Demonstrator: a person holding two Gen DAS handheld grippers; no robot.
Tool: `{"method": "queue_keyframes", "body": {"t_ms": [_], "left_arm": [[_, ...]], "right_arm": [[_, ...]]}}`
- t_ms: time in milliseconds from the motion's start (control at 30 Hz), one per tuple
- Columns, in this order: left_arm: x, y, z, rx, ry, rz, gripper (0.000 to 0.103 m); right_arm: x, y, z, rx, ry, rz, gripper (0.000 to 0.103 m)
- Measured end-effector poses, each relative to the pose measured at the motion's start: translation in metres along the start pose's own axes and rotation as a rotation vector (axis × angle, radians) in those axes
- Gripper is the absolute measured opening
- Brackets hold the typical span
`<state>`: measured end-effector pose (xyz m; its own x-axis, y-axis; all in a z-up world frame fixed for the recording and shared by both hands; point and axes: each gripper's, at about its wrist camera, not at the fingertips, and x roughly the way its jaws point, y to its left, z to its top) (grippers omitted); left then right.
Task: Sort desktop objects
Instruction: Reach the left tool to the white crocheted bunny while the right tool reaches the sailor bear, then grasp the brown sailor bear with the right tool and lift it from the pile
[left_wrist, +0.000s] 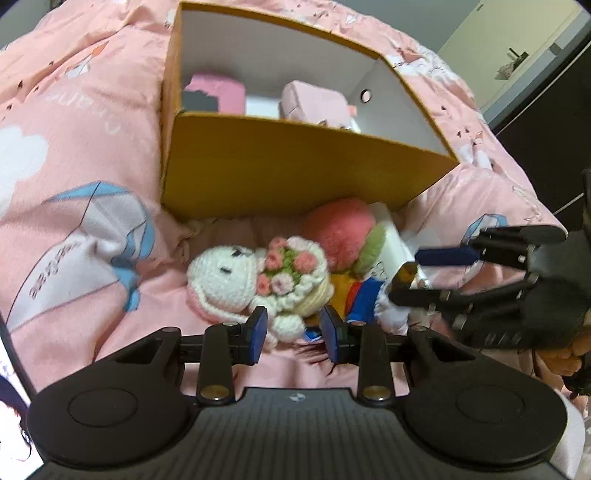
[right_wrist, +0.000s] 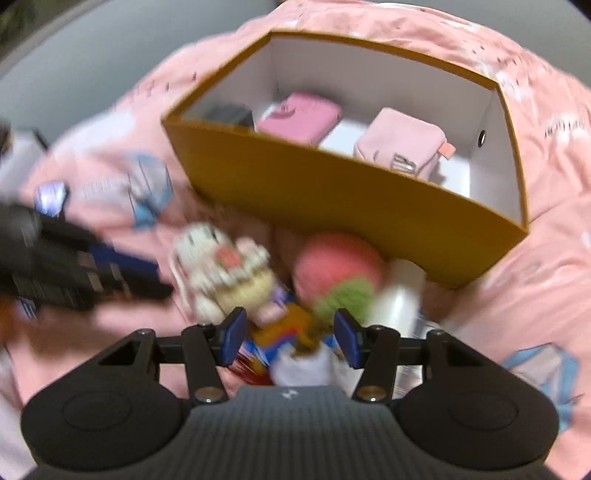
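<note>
A white crocheted bunny (left_wrist: 236, 280) with a pink flower bouquet lies on the pink bedspread in front of a yellow box (left_wrist: 295, 166). My left gripper (left_wrist: 293, 334) is open, its pads just before the bunny's lower body. Beside the bunny lie a pink plush peach (left_wrist: 338, 230), a white tube (left_wrist: 391, 236) and a colourful packet (left_wrist: 360, 299). My right gripper (left_wrist: 410, 271) enters from the right, open over a small brown-capped item. In the blurred right wrist view, my right gripper (right_wrist: 291, 338) is open over the packet (right_wrist: 284, 328), with the bunny (right_wrist: 218, 266) and peach (right_wrist: 332, 266) ahead.
The yellow box (right_wrist: 351, 199) holds a pink case (left_wrist: 218, 92), a pale pink pouch (left_wrist: 316, 101) and a dark item (right_wrist: 229, 112). The bedspread (left_wrist: 74, 147) is soft and uneven. A dark wall and doorway are at the right.
</note>
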<state>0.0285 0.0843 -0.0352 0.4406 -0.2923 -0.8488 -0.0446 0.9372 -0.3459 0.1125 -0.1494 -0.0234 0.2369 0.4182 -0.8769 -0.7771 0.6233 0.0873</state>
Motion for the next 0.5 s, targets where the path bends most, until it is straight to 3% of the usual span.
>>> {"method": "queue_keyframes", "body": {"t_ms": [100, 233, 500], "left_arm": [[0.003, -0.016, 0.007, 0.083, -0.024, 0.019, 0.037], [0.015, -0.037, 0.015, 0.198, -0.041, 0.048, 0.053], [0.058, -0.044, 0.022, 0.284, 0.016, 0.155, 0.053]], "right_arm": [[0.009, 0.000, -0.009, -0.068, 0.053, -0.042, 0.055], [0.021, -0.003, -0.012, -0.084, 0.084, -0.029, 0.055], [0.058, -0.005, -0.012, -0.046, 0.141, 0.000, 0.055]]}}
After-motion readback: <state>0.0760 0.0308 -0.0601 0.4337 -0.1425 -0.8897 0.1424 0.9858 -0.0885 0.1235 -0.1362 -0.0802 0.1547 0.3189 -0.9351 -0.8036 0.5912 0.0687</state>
